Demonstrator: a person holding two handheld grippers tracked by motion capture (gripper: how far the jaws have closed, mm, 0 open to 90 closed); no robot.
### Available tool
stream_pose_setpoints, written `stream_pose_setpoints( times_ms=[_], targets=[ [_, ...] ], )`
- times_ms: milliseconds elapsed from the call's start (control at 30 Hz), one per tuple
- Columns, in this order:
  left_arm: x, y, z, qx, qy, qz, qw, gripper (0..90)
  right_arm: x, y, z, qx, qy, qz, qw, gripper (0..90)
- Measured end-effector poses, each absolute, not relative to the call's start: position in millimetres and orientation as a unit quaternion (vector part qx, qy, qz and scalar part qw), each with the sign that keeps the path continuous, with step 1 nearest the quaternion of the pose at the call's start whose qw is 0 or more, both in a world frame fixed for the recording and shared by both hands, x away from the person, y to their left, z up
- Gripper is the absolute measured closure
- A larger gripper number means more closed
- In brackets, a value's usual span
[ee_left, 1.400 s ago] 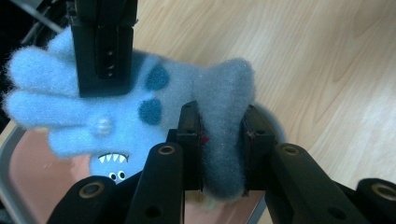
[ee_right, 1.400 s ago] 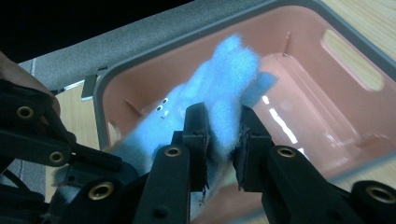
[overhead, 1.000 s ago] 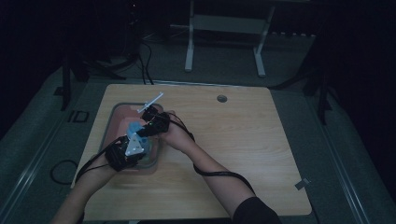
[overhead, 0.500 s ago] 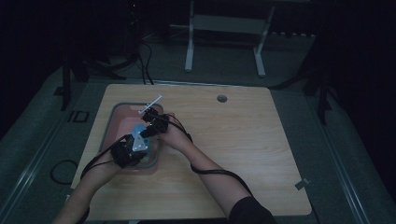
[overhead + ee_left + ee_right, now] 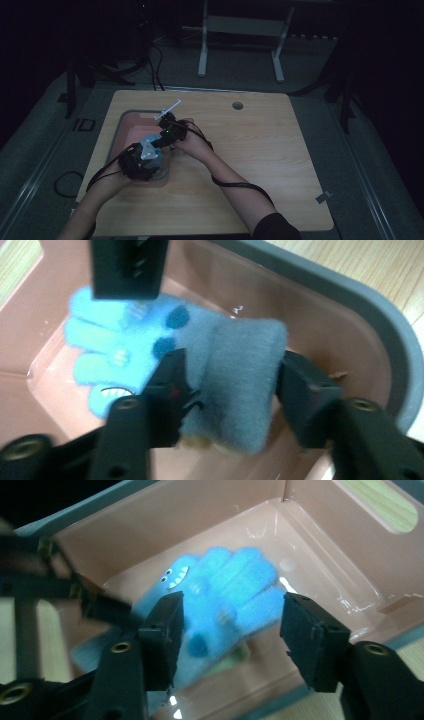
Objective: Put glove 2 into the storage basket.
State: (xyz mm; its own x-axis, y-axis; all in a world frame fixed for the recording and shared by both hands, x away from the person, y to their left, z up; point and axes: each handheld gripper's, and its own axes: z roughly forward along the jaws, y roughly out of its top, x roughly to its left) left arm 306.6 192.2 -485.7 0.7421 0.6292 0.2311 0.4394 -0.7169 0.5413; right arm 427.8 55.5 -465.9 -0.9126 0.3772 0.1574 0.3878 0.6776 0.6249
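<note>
Left gripper view shows the glove's (image 5: 150,340) grey cuff between both just-opened claws.

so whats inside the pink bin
A blue glove with a grey cuff lies on the bin floor. Something yellowish peeks from under the glove; the glove covers the rest.

One marking is legible: the characters "ID" on the floor (image 5: 82,124) beside the left edge of the desk (image 5: 280,165) (high view). No other text, label or number reads clearly.
</note>
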Motion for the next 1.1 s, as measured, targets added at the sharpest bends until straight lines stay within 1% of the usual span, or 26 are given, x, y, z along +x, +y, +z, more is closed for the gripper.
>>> stream_pose_setpoints(
  times_ms=[33,133,200,267,333,400,433,500,567,667,700,767,933,1100],
  targets=[
    [305.8,192.2,-483.4,0.902,0.298,0.207,0.234,33.9,426.7,53.0,-464.3,-0.207,-0.915,-0.346,0.009,39.6],
    [305.1,193.9,-476.5,0.892,0.314,0.202,0.254,17.9,423.9,45.2,-460.2,-0.204,-0.912,-0.356,0.020,34.9],
    [304.3,195.3,-471.8,0.883,0.326,0.202,0.270,14.4,421.5,40.2,-458.0,-0.195,-0.912,-0.359,0.026,28.7],
    [303.4,195.0,-468.0,0.878,0.333,0.196,0.284,12.0,418.5,35.0,-456.0,-0.183,-0.914,-0.360,0.030,25.1],
    [302.1,192.0,-465.4,0.876,0.334,0.188,0.292,7.4,416.7,29.4,-454.6,-0.177,-0.912,-0.368,0.030,20.4],
    [300.6,188.1,-463.6,0.876,0.330,0.193,0.295,6.5,415.4,23.4,-453.1,-0.173,-0.910,-0.376,0.032,19.7],
    [300.1,185.9,-463.1,0.875,0.330,0.191,0.297,4.5,414.4,20.4,-452.5,-0.171,-0.909,-0.379,0.030,19.8],
    [299.4,182.1,-462.7,0.877,0.323,0.186,0.304,3.6,411.5,14.2,-452.6,-0.164,-0.908,-0.385,0.020,19.2],
    [298.0,177.9,-462.4,0.878,0.315,0.186,0.310,2.8,409.5,7.7,-453.4,-0.159,-0.911,-0.381,0.017,16.3],
    [296.0,171.8,-461.5,0.880,0.304,0.184,0.315,2.8,406.0,-2.7,-452.9,-0.161,-0.908,-0.386,0.021,15.8],
    [295.8,169.7,-461.4,0.880,0.303,0.175,0.321,2.8,404.5,-6.1,-452.4,-0.160,-0.908,-0.387,0.022,15.7],
    [294.0,164.6,-460.7,0.879,0.298,0.178,0.326,2.8,402.3,-12.5,-452.9,-0.159,-0.907,-0.389,0.023,15.7],
    [291.0,150.6,-460.9,0.882,0.284,0.158,0.342,2.8,398.4,-28.5,-456.7,-0.158,-0.907,-0.389,0.027,15.3],
    [287.6,133.6,-461.5,0.886,0.265,0.150,0.348,2.8,392.8,-45.4,-461.5,-0.165,-0.905,-0.391,0.021,15.2]
  ],
)
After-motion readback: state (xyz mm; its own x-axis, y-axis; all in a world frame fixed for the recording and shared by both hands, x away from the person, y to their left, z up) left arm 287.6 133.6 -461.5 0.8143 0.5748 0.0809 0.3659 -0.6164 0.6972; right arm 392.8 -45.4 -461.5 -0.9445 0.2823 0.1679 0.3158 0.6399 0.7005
